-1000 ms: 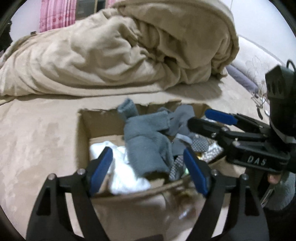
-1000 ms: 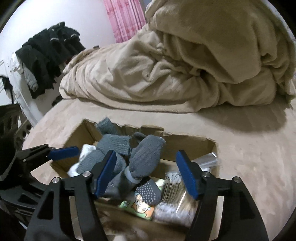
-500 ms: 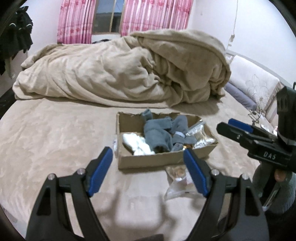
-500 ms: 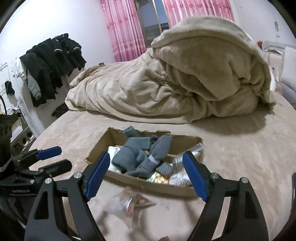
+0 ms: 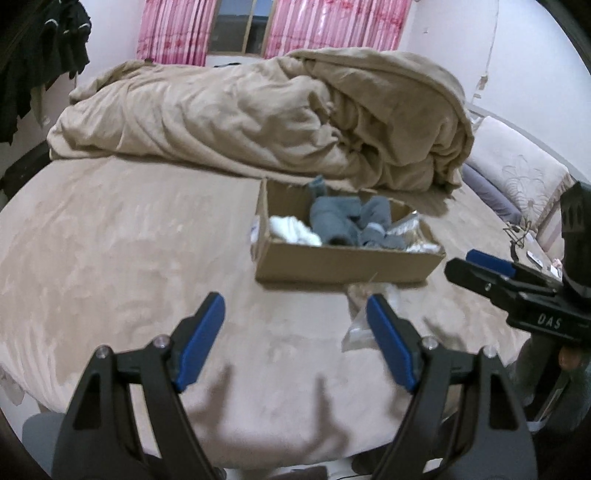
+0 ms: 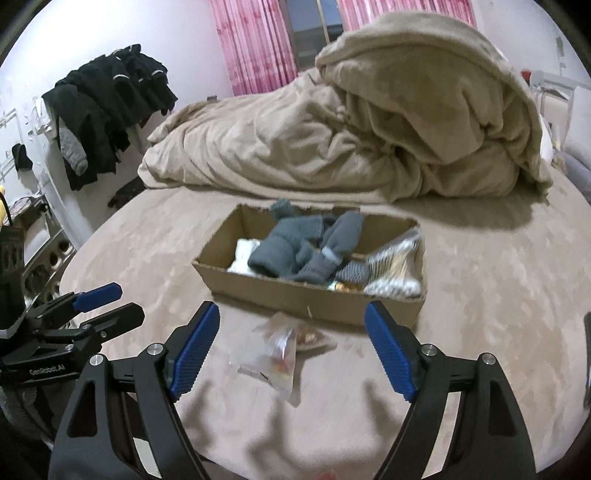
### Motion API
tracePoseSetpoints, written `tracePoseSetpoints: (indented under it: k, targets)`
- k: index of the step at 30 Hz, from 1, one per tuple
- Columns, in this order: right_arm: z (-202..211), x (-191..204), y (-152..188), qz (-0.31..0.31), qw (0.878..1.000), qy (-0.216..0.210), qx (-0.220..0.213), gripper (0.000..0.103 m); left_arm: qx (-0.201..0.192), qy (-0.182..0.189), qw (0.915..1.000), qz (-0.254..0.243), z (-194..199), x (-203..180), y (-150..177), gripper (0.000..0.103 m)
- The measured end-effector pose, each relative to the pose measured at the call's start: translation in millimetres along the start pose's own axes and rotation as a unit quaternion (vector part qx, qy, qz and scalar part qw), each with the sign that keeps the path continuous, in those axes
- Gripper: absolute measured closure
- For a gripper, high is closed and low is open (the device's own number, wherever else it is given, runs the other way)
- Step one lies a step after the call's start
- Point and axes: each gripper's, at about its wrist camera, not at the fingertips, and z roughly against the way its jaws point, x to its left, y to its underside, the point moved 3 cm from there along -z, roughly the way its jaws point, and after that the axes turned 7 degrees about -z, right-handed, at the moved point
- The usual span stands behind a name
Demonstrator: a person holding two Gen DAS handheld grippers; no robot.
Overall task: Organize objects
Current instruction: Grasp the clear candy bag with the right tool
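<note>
A cardboard box [image 5: 343, 264] [image 6: 295, 291] sits on the bed and holds grey socks [image 5: 340, 221] [image 6: 295, 247], a white cloth [image 5: 293, 230] and shiny packets [image 6: 395, 266]. A clear plastic bag [image 6: 280, 350] [image 5: 360, 328] lies on the bed just in front of the box. My left gripper [image 5: 295, 339] is open and empty, well back from the box. My right gripper [image 6: 291, 350] is open and empty, with the bag lying between and beyond its fingers. Each gripper shows at the edge of the other's view.
A heaped beige blanket [image 5: 277, 114] [image 6: 369, 129] lies behind the box. Dark clothes [image 6: 107, 103] hang at the left wall. Pillows [image 5: 517, 177] lie at the right. Pink curtains [image 5: 295, 29] hang at the back. The beige bed surface [image 5: 110, 240] spreads around the box.
Both grippers have pulled back and up from over the box. The box now sits farther away, and the clear bag in front of it has come into view.
</note>
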Motion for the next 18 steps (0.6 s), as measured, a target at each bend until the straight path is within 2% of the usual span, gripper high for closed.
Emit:
tracePoseSetpoints:
  k: [12, 18]
  targets:
    - [-59, 7, 28, 0.0, 0.998, 0.001, 0.059, 0.02, 0.032, -0.008, 0.9994, 0.009, -34, 9, 23, 0.023]
    - [-88, 8, 39, 0.001, 0.996, 0.017, 0.083, 0.02, 0.045, -0.006, 0.9989, 0.012, -47, 10, 32, 0.023]
